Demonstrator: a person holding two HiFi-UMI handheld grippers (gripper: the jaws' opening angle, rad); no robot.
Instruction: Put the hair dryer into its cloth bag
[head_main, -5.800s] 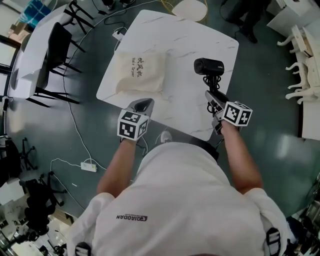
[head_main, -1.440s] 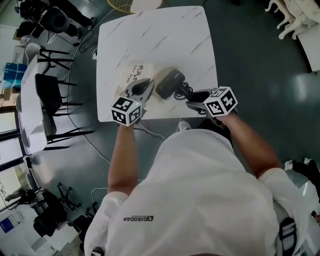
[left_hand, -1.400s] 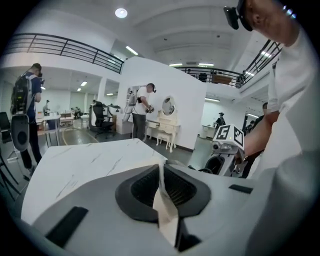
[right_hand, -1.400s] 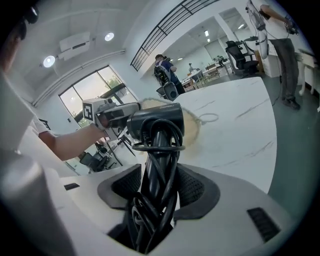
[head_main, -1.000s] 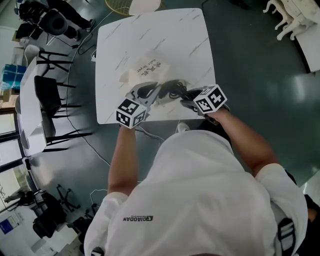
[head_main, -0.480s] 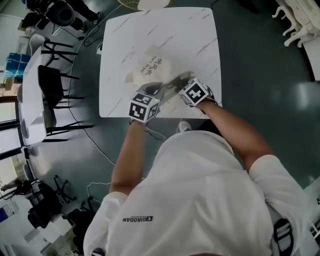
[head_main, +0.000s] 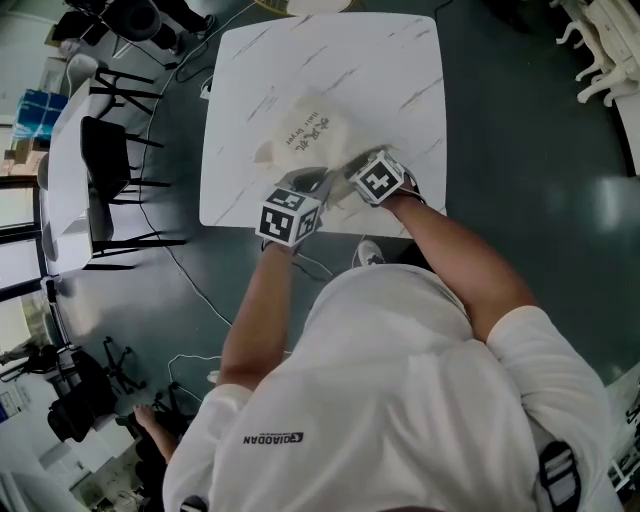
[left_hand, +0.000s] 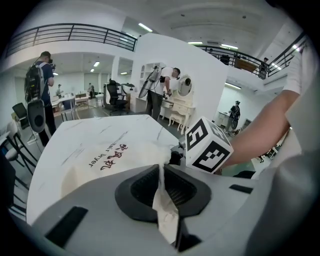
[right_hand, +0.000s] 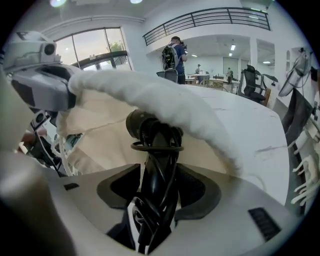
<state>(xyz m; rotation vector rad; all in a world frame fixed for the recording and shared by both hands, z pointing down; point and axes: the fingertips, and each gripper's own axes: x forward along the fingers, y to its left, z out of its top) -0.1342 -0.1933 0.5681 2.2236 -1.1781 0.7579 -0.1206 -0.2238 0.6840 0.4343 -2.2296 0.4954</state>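
The cream cloth bag (head_main: 300, 135) with printed lettering lies on the white marble table (head_main: 330, 50). My left gripper (left_hand: 162, 182) is shut on the bag's mouth edge and holds it raised, a fold of cloth pinched between its pads. My right gripper (right_hand: 157, 187) grips the black hair dryer (right_hand: 155, 145) by its cord-wrapped handle, and its jaws are opening. The dryer's head sits under the bag's lifted rim (right_hand: 150, 95), inside the mouth. In the head view both grippers (head_main: 310, 180) (head_main: 345, 175) meet at the bag's near end, and the dryer is hidden there.
Black chairs (head_main: 110, 150) and another white table (head_main: 60, 180) stand left of the marble table. A cable (head_main: 190, 290) trails over the dark floor near the table's front edge. People stand far off in the room in both gripper views.
The right gripper has carried the hair dryer leftward and down into the bag's mouth. The left gripper has kept its hold on the bag's edge and sunk a little.
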